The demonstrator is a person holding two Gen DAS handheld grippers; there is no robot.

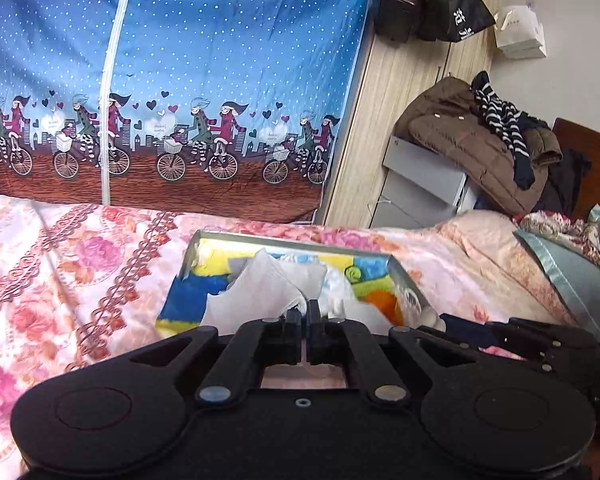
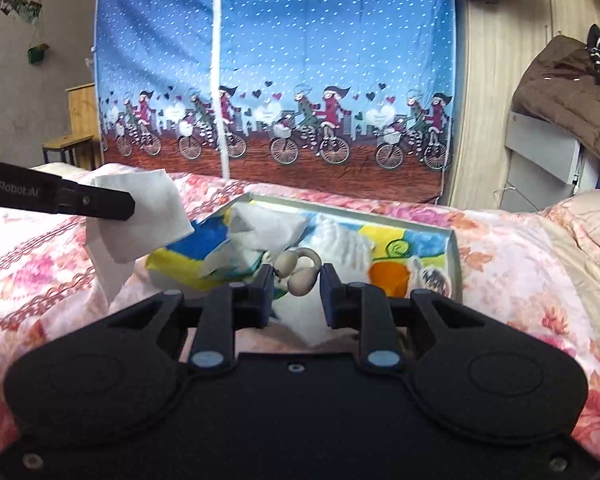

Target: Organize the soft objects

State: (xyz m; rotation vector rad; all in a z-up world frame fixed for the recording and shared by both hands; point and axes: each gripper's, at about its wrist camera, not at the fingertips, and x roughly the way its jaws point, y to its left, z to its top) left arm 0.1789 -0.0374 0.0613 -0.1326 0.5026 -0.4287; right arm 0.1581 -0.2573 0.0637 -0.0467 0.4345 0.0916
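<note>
A shallow tray (image 1: 296,237) with a bright painted bottom lies on the floral bed; it also shows in the right wrist view (image 2: 455,256). It holds white tissues (image 2: 266,228), a white cloth and a beige looped soft toy (image 2: 302,270). My left gripper (image 1: 303,307) is shut on a white tissue (image 1: 260,284) and holds it above the tray's near left side; from the right wrist view that tissue (image 2: 148,216) hangs from the left gripper (image 2: 130,205). My right gripper (image 2: 295,280) is open, just in front of the beige toy, holding nothing.
The floral bedspread (image 1: 60,264) surrounds the tray. A blue fabric wardrobe (image 1: 204,80) stands behind the bed. A brown coat with a striped garment (image 1: 472,140) is piled at the right. A pillow (image 1: 572,276) lies at the right.
</note>
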